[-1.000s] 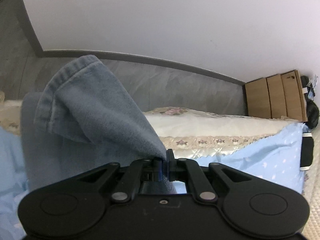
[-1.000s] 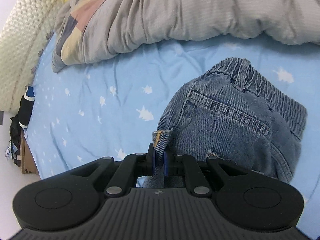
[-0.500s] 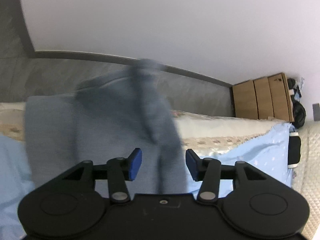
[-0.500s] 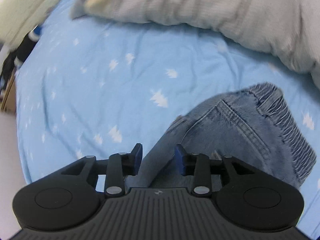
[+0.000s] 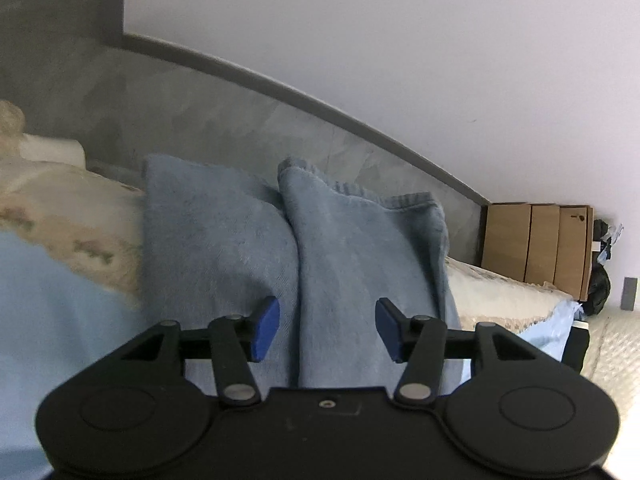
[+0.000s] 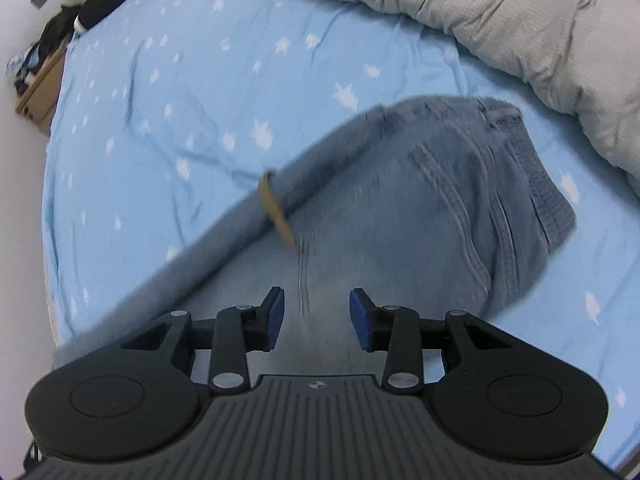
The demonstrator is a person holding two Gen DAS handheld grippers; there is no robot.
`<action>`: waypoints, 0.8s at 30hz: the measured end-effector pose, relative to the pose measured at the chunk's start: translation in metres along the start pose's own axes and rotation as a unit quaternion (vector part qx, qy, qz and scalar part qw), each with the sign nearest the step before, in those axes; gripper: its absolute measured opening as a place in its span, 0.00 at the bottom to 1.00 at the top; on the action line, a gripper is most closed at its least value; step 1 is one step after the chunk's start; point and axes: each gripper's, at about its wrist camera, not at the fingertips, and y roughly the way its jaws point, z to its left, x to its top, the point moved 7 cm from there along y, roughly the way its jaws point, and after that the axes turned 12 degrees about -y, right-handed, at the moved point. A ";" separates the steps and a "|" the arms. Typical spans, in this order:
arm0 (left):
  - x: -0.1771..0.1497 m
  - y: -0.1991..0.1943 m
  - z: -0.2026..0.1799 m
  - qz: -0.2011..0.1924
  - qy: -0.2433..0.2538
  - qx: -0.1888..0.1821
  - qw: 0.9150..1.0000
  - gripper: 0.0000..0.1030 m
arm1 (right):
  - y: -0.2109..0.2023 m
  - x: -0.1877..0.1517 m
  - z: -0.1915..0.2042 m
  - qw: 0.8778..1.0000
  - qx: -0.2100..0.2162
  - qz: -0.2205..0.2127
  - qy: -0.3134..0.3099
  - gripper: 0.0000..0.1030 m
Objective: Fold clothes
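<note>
My left gripper is spreading its jaws and my right gripper stands released, both gripping nothing, the jeans folded mid-frame on the blue sheet, so I judge tidying remains

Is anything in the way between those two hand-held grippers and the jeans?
Nothing visible. The left hand-held gripper, its jaws opening, and the right hand-held gripper, open, both look straight onto the jeans lying on the blue sheet.
</note>
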 end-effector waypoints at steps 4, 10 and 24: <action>0.008 0.017 -0.012 0.008 0.025 -0.021 0.999 0.48 | -0.021 -0.022 0.004 1.000 -0.016 0.002 -0.018 0.38; 0.022 0.030 -0.024 0.032 0.076 -0.028 0.996 0.03 | -0.026 -0.050 -0.001 0.999 -0.047 0.009 -0.025 0.38; 0.030 -0.066 -0.015 0.045 0.074 -0.131 0.988 0.01 | -0.023 -0.093 0.055 0.999 -0.007 0.014 -0.046 0.38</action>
